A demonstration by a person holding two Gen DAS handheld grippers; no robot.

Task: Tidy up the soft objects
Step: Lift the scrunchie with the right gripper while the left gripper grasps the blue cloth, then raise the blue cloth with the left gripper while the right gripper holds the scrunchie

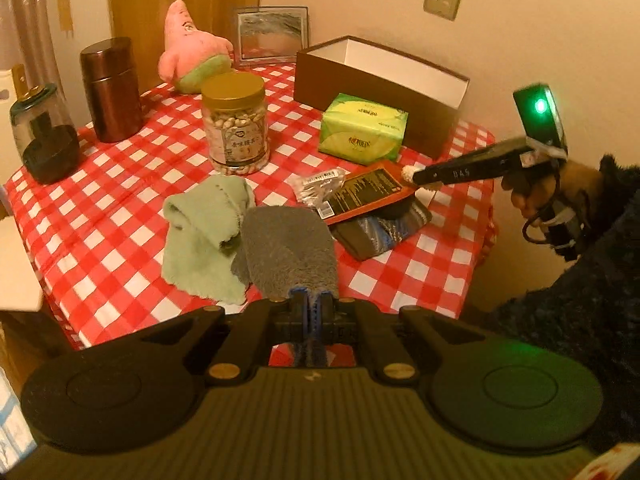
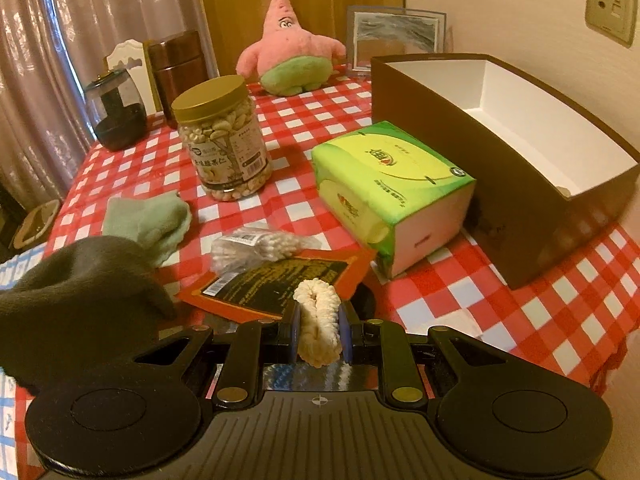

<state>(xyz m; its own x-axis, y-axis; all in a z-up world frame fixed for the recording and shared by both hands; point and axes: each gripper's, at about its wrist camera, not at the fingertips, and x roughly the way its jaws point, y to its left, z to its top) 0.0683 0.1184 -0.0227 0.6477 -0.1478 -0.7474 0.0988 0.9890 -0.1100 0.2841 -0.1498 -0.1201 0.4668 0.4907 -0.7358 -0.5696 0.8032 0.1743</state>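
**Grey cloth and cream scrunchie both gripped, box waiting beyond**

Grey cloth (image 1: 290,252) hung pinched in the clenched left gripper (image 1: 314,308), draping over the checkered tablecloth (image 1: 120,184). The right gripper (image 2: 319,334) clamped a cream scrunchie (image 2: 318,312). The open brown box (image 2: 520,184) lay ahead and right, long axis running away, nearer the right hand.

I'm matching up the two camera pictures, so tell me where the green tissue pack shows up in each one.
Left wrist view: the tissue pack lies right of centre, in front of the brown box.
Right wrist view: the tissue pack lies near the centre, left of the brown box.
Shared landmark: the nut jar stands left of the pack in both.
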